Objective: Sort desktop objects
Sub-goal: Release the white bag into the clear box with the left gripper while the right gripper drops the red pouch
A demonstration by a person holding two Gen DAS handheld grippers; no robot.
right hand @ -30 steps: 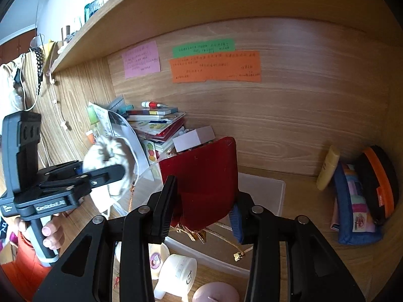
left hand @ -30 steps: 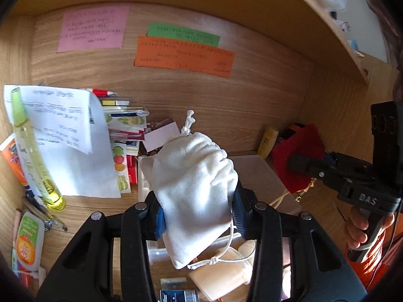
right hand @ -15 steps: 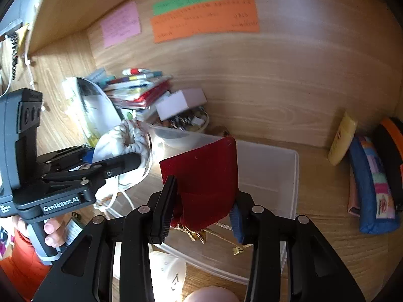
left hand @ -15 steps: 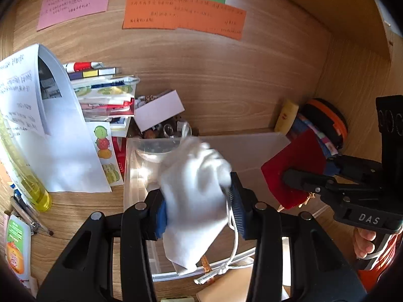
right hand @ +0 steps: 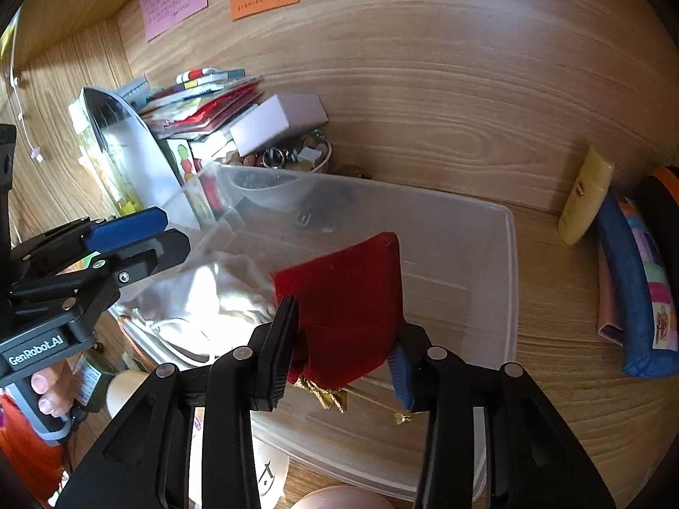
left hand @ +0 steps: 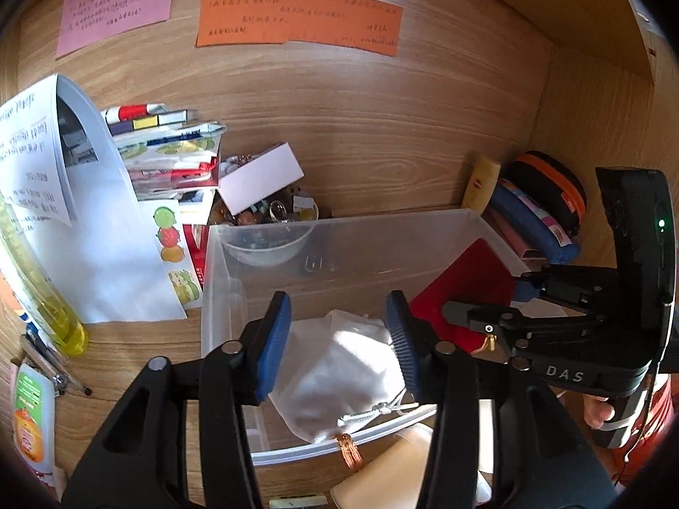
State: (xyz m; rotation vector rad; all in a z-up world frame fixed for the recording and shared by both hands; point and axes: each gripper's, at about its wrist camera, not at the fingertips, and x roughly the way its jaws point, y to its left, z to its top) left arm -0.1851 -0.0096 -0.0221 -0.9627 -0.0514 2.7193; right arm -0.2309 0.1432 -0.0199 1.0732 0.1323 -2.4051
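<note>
A white drawstring pouch [left hand: 343, 364] lies in the clear plastic bin [left hand: 220, 280], at its left front. My left gripper [left hand: 337, 335] is open just above it, jaws spread to either side, not touching. The pouch also shows in the right wrist view [right hand: 212, 301]. My right gripper [right hand: 346, 348] is shut on a red velvet pouch [right hand: 352, 292] with gold cord and holds it over the bin [right hand: 505, 280], low inside it. The red pouch also shows in the left wrist view [left hand: 467, 284], held by the right gripper [left hand: 488, 309].
A stack of books [left hand: 169, 157], a white box [left hand: 261, 178] and a bowl of trinkets [left hand: 271, 212] stand behind the bin. A paper sheet [left hand: 85, 220] and yellow bottle [left hand: 42, 292] are left. A yellow tube [right hand: 585, 195] and pencil cases [right hand: 636, 288] are right.
Both grippers have moved down into the bin. My left gripper opened and let go of the white pouch, which now lies in the bin. The right still grips the red pouch.
</note>
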